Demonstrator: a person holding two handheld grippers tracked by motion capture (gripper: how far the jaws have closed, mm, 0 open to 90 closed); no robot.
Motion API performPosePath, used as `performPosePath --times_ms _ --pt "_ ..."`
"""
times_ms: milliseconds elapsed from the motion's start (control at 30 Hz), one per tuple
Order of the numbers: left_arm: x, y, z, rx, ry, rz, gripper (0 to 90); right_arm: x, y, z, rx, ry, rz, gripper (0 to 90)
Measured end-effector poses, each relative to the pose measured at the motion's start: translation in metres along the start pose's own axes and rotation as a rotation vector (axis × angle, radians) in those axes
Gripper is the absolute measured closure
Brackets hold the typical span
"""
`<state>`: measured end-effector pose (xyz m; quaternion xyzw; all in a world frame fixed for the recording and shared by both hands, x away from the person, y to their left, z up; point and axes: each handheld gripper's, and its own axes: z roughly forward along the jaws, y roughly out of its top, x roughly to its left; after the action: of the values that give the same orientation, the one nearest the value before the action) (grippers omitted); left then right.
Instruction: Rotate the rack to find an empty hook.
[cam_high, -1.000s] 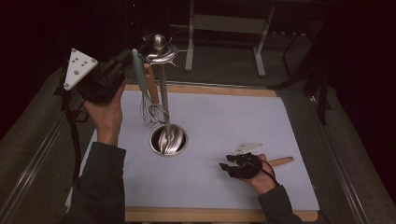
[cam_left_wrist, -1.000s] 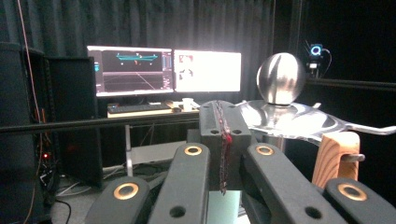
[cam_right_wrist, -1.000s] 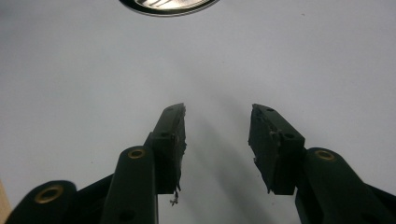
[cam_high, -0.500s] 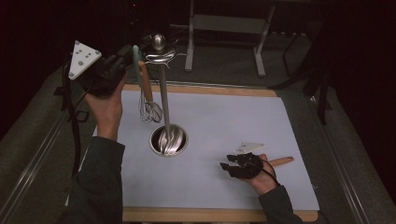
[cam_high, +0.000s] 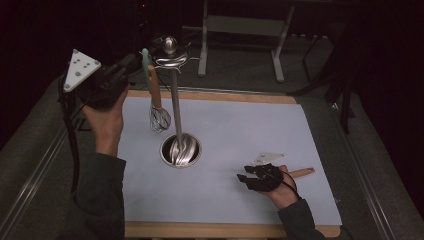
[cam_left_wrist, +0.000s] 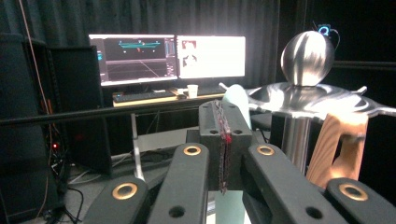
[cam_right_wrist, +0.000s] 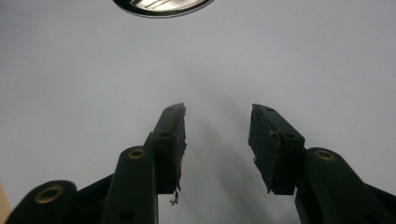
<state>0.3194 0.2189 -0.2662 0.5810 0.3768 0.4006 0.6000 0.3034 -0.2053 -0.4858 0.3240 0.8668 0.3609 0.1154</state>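
Step in hand: hanging the whisk (cam_high: 160, 118) on the stand (cam_high: 175, 107).

1. Whisk position: raised above the worktop (cam_high: 260, 125), tilted, wires down, green handle end (cam_left_wrist: 236, 99) just beside the stand's top rim (cam_left_wrist: 322, 101).
2. Left tongs (cam_left_wrist: 224, 116): pressed together at the green end. Whether they pinch a hanging loop cannot be told.
3. Right tongs (cam_right_wrist: 217, 122): spread, empty, low over the worktop.
4. Likely best practice: bring the handle end level with a rim hook, seat it fully, then release slowly. Avoid knocking the stand.
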Motion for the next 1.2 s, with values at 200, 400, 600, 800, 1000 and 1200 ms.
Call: performPosePath --times_ms 200,400,600,800,1000,1200 --pt "0.005 -0.016 -0.014 0.003 -0.009 -0.018 88.5 0.0 0.0 0.0 0.001 -0.001 0.0 55.5" --pt "0.004 -0.053 -0.03 0.016 -0.009 -0.068 88.3 0.0 0.0 0.0 0.0 -0.001 0.001 55.5" --pt "-0.002 -0.101 -0.034 0.094 -0.011 -0.089 86.8 -0.001 -0.001 -0.002 -0.006 -0.004 0.002 55.5" --pt "-0.005 -0.145 -0.033 0.19 -0.011 -0.123 85.8 -0.009 -0.004 -0.009 -0.023 -0.022 0.029 55.4" --pt "-0.006 -0.179 -0.037 0.272 -0.002 -0.147 86.3 -0.017 -0.007 -0.018 -0.04 -0.04 0.052 55.5" --pt "-0.008 -0.212 -0.041 0.365 -0.001 -0.166 84.9 -0.029 -0.014 -0.031 -0.06 -0.07 0.095 55.4"
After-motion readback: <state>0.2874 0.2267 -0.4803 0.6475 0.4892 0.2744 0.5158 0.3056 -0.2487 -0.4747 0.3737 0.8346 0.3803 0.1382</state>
